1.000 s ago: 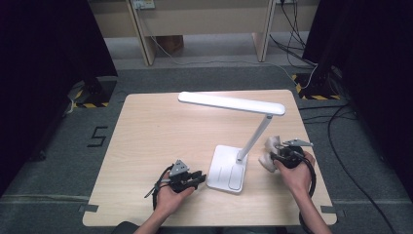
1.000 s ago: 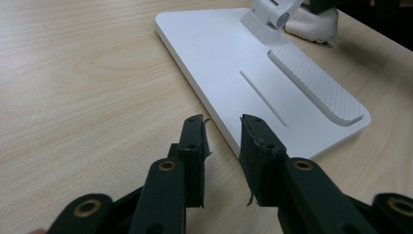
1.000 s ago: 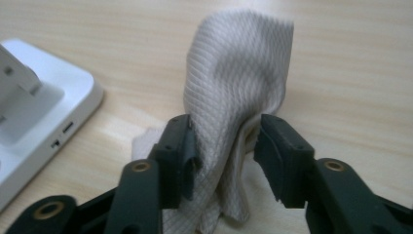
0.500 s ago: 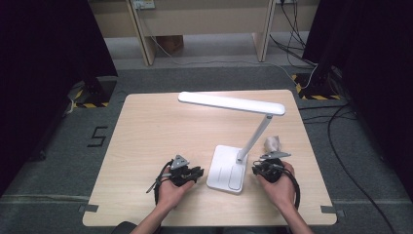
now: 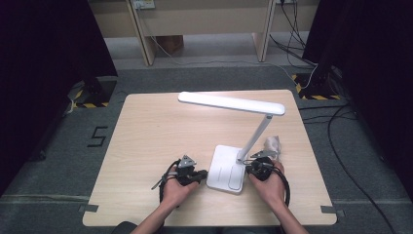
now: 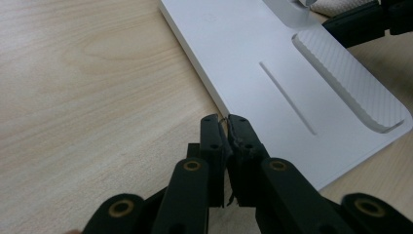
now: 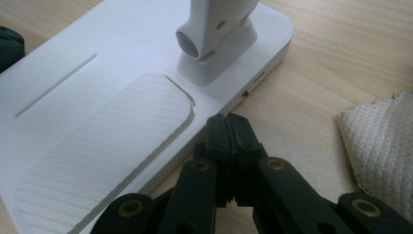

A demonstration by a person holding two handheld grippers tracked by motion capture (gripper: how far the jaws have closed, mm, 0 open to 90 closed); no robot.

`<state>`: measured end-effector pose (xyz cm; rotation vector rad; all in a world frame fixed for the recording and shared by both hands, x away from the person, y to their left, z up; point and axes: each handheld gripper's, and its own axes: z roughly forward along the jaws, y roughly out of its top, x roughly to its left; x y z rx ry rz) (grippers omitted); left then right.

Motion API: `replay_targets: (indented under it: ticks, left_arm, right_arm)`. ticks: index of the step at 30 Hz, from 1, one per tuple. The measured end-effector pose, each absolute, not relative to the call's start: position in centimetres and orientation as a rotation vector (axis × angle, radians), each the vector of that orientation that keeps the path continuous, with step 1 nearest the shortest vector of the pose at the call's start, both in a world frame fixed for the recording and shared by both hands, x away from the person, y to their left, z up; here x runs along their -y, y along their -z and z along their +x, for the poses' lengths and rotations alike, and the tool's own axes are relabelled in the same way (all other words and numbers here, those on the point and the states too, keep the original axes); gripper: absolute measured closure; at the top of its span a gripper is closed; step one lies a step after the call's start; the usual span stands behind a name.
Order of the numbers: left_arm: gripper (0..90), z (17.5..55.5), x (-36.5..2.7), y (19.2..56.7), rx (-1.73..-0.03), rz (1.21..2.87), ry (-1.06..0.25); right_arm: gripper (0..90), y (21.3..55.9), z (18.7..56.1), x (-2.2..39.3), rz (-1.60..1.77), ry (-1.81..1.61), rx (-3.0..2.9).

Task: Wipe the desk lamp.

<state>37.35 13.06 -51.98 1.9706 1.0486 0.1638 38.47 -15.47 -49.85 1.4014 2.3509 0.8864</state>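
The lamp base (image 5: 226,168) is sitting low and centre in the high view on the counter (image 5: 151,131), with the left claw (image 5: 198,176) and right claw (image 5: 249,168) pressing against its opposite edges, both clenched on nothing after just closing. Uneven pushing is risking the tall lamp twisting or tipping toward the cloth (image 5: 272,145).

Lamp base (image 5: 226,168) sat near-right on the worktop (image 5: 146,131); left gripper (image 5: 198,176) just left of it, right gripper (image 5: 251,169) just right, cloth (image 5: 272,145) beyond the right gripper.
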Motion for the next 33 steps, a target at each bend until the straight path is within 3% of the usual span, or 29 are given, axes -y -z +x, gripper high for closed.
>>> replay_targets:
  ticks: [10, 33]
  left_arm:
    - [85.7, 36.4, -13.3, 51.7, -1.062, 1.994, -0.152]
    - [85.5, 37.3, -14.4, 51.7, -1.115, 1.982, -0.234]
  right_arm:
    - [90.0, 50.0, 39.5, 14.0, 1.395, -0.900, -2.340]
    - [89.4, 49.9, 36.7, 11.9, 1.359, -0.872, -2.337]
